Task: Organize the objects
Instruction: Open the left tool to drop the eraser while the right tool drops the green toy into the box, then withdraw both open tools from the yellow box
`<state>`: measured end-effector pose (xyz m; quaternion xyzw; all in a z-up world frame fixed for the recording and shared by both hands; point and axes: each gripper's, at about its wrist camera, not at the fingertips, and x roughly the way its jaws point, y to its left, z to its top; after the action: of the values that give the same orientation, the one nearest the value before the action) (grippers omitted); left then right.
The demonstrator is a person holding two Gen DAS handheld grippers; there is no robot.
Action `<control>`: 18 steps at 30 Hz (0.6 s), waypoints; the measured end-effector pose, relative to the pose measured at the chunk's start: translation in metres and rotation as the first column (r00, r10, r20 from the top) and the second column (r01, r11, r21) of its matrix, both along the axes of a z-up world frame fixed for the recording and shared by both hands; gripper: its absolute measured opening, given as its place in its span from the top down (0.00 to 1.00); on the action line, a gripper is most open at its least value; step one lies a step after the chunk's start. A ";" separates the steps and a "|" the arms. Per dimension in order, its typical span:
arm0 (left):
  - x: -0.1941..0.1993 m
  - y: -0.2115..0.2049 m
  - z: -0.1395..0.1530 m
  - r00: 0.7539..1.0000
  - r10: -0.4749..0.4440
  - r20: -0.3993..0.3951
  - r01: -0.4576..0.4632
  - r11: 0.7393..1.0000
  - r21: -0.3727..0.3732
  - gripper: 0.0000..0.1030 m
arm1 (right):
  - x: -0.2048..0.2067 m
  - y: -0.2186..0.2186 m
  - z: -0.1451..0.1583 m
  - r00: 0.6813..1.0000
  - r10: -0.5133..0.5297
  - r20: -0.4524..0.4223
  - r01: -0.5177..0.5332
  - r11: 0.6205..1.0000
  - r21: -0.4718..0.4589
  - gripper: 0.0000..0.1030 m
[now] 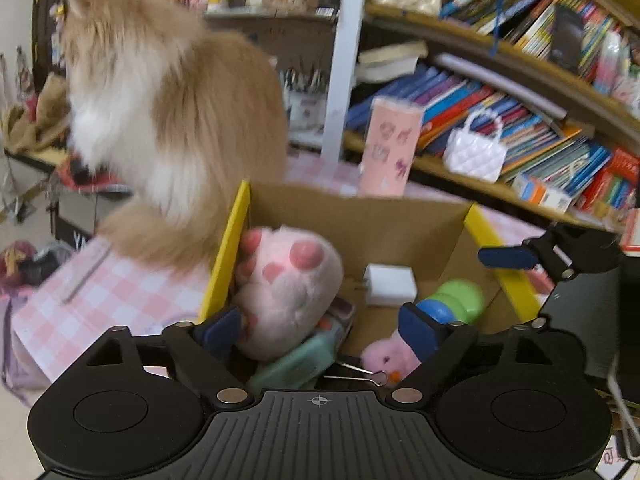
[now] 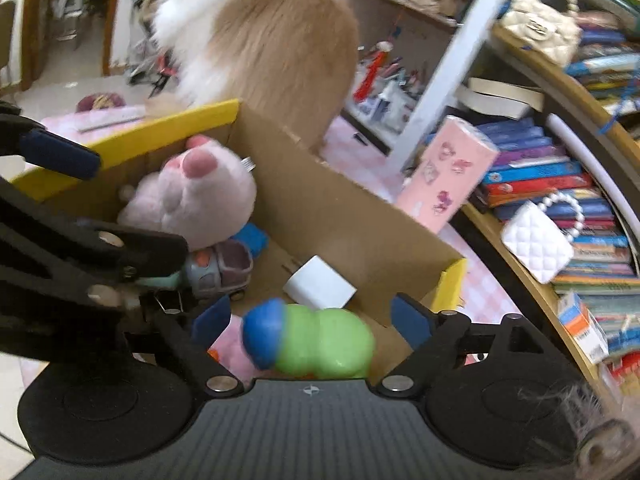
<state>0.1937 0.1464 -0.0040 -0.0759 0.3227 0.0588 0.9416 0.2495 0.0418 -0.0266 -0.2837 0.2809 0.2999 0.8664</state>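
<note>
The green and blue toy is lying loose in the cardboard box, so it's likely been dropped there for sorting. Right gripper and left gripper are spread wide, nothing gripped.

Pink-and-white checked tablecloth, yellow-edged brown box, green-and-blue toy.

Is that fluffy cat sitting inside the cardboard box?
No, the fluffy tan and white cat sits on the pink checked tablecloth beside the yellow-edged cardboard box, outside its wall.
</note>
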 end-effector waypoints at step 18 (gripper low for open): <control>-0.099 -0.002 0.038 0.986 -0.040 0.163 0.036 0.999 0.032 0.03 | -0.126 -0.079 0.053 0.848 -0.528 -0.044 0.509 0.790 0.342 0.14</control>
<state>0.0951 0.1443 0.0337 -0.0607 0.2449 0.0391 0.9668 0.1232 -0.0373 0.0263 -0.0492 0.2680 0.0871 0.9582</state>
